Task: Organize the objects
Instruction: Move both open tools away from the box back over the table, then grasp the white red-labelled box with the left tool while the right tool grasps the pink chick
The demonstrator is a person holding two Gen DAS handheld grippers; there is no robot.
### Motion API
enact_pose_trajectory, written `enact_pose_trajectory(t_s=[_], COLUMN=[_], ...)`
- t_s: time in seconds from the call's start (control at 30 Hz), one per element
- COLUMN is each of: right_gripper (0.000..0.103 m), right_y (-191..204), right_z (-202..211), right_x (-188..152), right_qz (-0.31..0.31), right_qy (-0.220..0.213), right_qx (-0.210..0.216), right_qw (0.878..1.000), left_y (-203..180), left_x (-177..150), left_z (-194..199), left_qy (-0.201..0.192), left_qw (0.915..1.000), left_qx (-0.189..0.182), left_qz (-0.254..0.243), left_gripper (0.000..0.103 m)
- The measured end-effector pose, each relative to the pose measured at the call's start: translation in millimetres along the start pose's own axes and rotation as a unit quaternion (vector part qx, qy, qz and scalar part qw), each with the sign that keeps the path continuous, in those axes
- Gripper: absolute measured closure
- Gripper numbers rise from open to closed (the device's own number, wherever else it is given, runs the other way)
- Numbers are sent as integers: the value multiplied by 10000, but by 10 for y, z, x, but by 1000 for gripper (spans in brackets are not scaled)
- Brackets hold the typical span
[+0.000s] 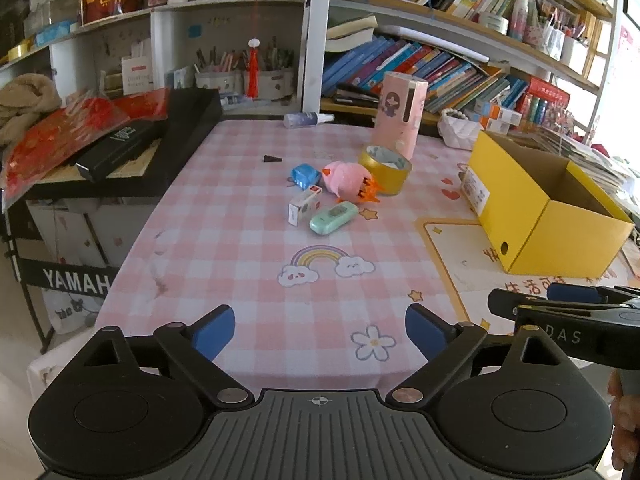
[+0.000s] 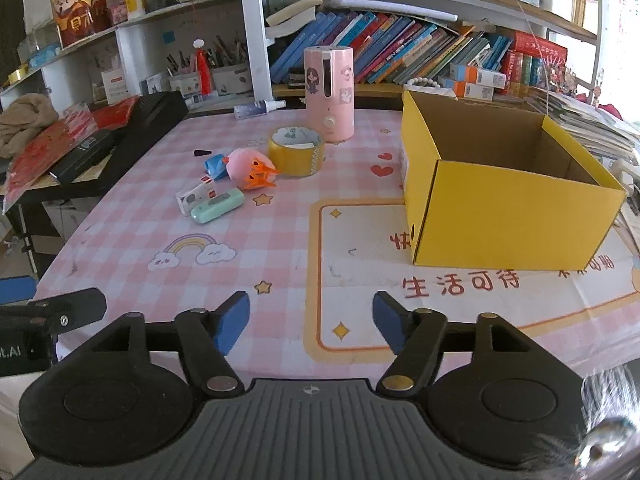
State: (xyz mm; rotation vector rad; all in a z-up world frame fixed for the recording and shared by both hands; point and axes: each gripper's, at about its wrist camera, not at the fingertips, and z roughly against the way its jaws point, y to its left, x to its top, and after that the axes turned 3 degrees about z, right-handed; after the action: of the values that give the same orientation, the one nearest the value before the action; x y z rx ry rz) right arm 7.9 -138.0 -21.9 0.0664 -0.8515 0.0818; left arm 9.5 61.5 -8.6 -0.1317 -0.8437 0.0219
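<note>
A cluster of small items lies mid-table: a pink toy with orange spikes [image 1: 347,182] [image 2: 248,169], a mint-green case [image 1: 333,218] [image 2: 218,207], a small white carton [image 1: 305,205] [image 2: 196,197], a blue wrapped piece [image 1: 305,176] [image 2: 214,165] and a gold tape roll [image 1: 385,169] [image 2: 296,151]. An open yellow cardboard box [image 1: 540,216] [image 2: 500,200] stands to the right with nothing visible inside. My left gripper [image 1: 320,334] hovers open over the near table edge, nothing between its fingers. My right gripper [image 2: 312,322] is open too, short of the box.
A tall pink cylinder appliance [image 1: 398,120] [image 2: 329,92] stands behind the tape, a spray bottle [image 1: 306,119] lies beyond it. A black keyboard case [image 1: 132,148] with red packets borders the table's left. Bookshelves fill the back. A pink checked cloth [image 1: 240,240] covers the table.
</note>
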Motion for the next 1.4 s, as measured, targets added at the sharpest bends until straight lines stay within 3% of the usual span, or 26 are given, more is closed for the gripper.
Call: enact_pose_trajectory(t_s=[0.3, 1.07, 1.4], right_gripper=[26, 29, 29], right_y=[12, 82, -38], right_z=[-347, -1468, -1795], right_x=[279, 1030, 1299], right_qz=[160, 315, 32], right_qy=[37, 205, 258], right_qx=[114, 682, 648], right_qw=[9998, 9970, 9976], left_y=[31, 92, 80], left_x=[186, 756, 1030], left_z=[-298, -1204, -1786], left_qy=[9, 179, 490], left_qw=[9998, 9980, 9982], left_qx=[137, 604, 344], left_qz=[157, 61, 64], left_gripper=[4, 6, 42])
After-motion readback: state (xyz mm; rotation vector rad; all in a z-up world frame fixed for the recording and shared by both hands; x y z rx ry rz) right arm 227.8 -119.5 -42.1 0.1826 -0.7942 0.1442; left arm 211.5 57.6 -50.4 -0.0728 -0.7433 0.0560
